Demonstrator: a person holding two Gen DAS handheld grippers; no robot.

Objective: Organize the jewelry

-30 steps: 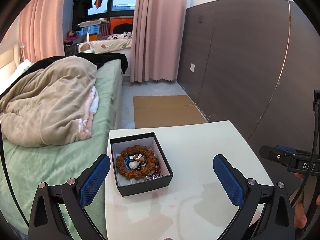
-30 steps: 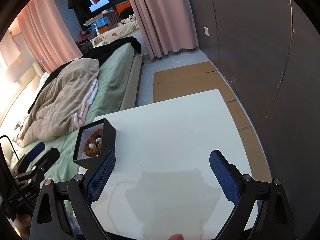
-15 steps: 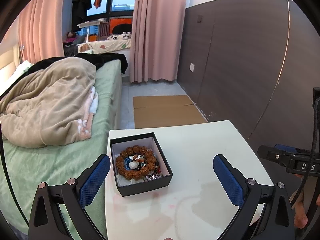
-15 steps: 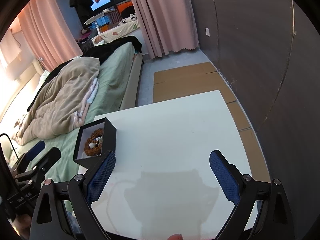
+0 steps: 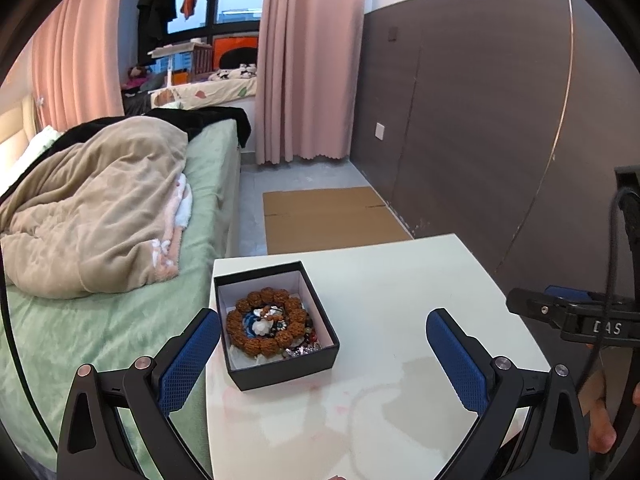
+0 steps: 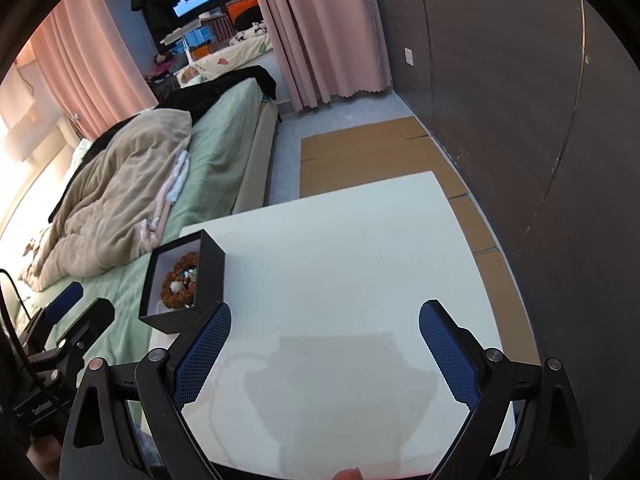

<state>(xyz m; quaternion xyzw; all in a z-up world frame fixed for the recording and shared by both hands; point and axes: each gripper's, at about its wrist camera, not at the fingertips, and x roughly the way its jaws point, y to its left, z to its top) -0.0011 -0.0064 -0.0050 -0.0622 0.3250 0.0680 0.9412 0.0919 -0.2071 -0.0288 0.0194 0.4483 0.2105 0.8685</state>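
Note:
An open black box (image 5: 280, 368) with a white lining stands on the left part of the white table (image 5: 400, 280). Inside lies a brown beaded bracelet (image 5: 256, 344) around blue and white pieces, with small dark beads beside it. My left gripper (image 5: 322, 354) is open and empty, just in front of the box. My right gripper (image 6: 324, 350) is open and empty over the table's near edge, with the box (image 6: 208, 268) and bracelet (image 6: 176, 284) to its left.
A bed with a green sheet (image 5: 72, 332) and a beige blanket (image 5: 92, 208) stands against the table's left side. Flat cardboard (image 5: 328, 216) lies on the floor beyond the table. A dark wall panel (image 5: 480, 120) runs along the right.
Both grippers have barely moved. The right wrist view has shifted slightly. The box and jewelry lie as before.

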